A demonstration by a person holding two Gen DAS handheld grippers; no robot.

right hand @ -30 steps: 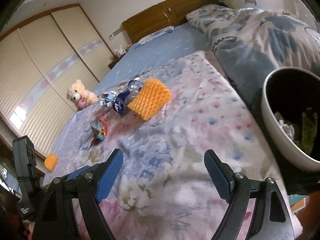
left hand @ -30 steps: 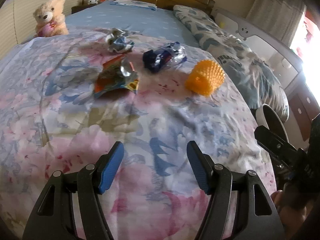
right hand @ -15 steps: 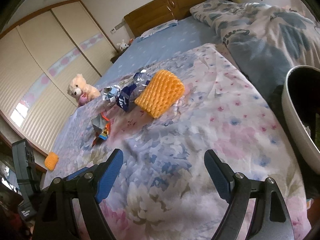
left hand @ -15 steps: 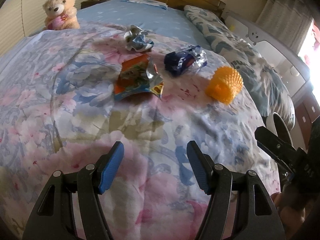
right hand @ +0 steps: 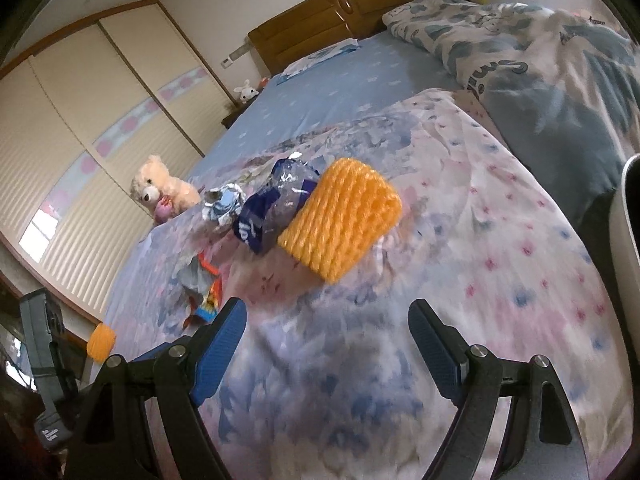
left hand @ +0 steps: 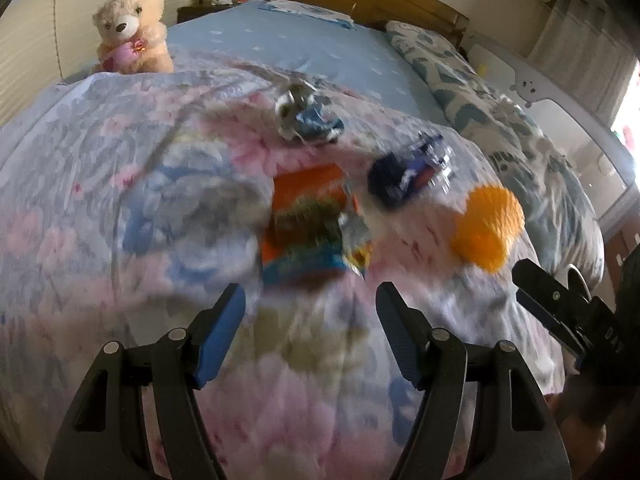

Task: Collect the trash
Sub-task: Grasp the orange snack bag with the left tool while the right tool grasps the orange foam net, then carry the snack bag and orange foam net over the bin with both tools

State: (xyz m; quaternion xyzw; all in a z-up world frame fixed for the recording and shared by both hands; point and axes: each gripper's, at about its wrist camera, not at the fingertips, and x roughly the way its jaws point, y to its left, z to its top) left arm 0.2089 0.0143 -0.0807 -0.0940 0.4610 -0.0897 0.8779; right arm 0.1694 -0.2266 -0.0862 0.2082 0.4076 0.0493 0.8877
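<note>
Bed scene, floral pink-and-blue quilt point(left hand: 100, 208) with four trash pieces on it. Left to right in the left wrist view: crumpled silver-and-blue foil wrapper point(left hand: 308, 120) farthest back, flat orange snack packet with torn silver edge point(left hand: 312, 228) nearest, dark blue plastic wrapper with clear end point(left hand: 408, 176), orange foam net sleeve point(left hand: 486, 226) at the right. A cream teddy bear point(left hand: 132, 32) sits at the far left edge, not trash.

The left gripper point(left hand: 310, 328) is empty with jaws wide, having just opened a little more; it sits just short of the orange packet and lined up on it. The right gripper point(right hand: 326, 346) is empty too, jaws wide apart, with the foam sleeve straight ahead and near. The white rim of a bin point(right hand: 626, 216) shows at the right edge of the bed.

Step in hand, as judged: approach and grab.

- **Packet:** it lies flat, so come in low, pinch the raised silver edge and avoid catching quilt fabric.
- **Sleeve:** it is soft, so close across its narrow side without crushing it out of the jaws.
</note>
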